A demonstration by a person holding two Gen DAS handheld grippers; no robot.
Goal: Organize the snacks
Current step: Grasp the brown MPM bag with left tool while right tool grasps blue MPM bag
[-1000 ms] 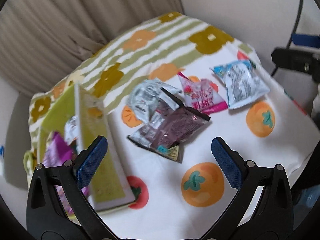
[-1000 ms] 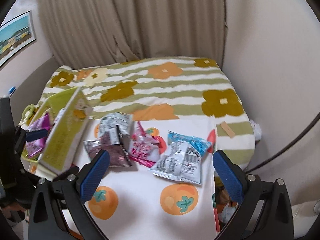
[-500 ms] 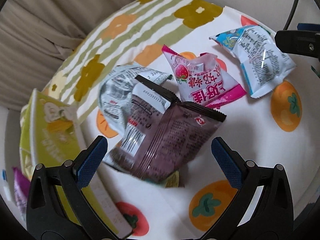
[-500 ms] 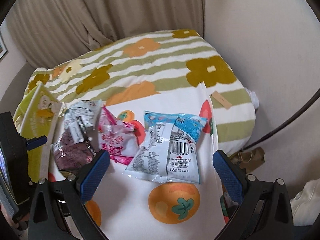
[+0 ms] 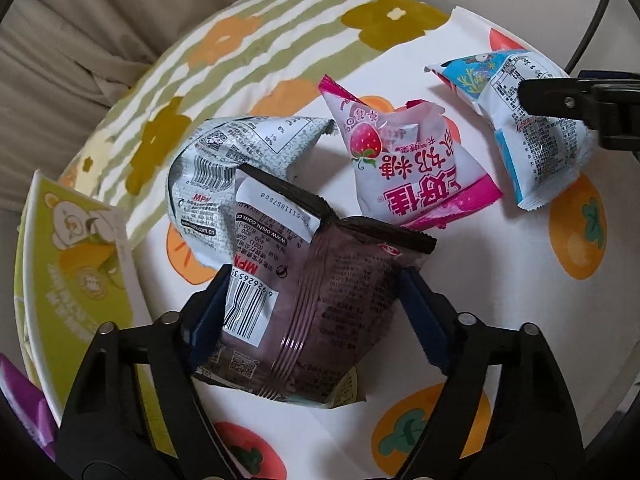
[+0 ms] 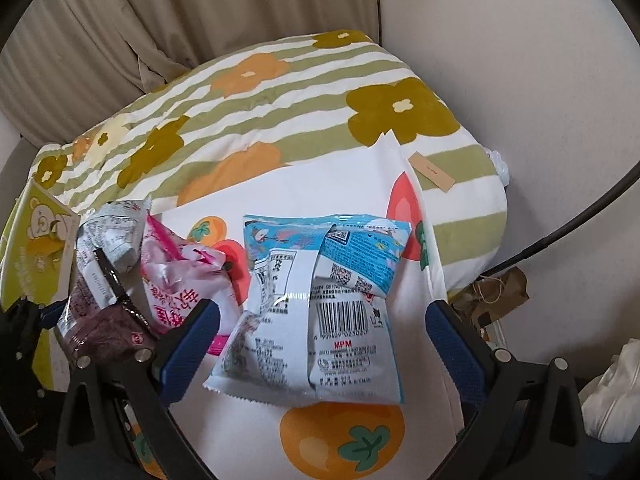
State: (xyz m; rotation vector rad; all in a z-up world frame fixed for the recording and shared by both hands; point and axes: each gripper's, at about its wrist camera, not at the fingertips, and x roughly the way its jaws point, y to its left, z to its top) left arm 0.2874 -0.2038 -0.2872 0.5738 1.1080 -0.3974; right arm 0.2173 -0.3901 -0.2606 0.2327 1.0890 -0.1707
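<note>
Fingers of the left gripper [image 5: 316, 316] have just closed onto the purple packet [image 5: 320, 312]; right gripper [image 6: 320, 344] gapes wide.

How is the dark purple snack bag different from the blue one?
The purple bag is dark maroon with black sealed ends; the blue bag is light blue and white. The purple bag sits squeezed between the left gripper's jaws, which have just been closing; the blue bag lies free between the right gripper's wide-open jaws. The purple bag leans on a silver bag; the blue bag lies alone. Both show barcodes.
</note>
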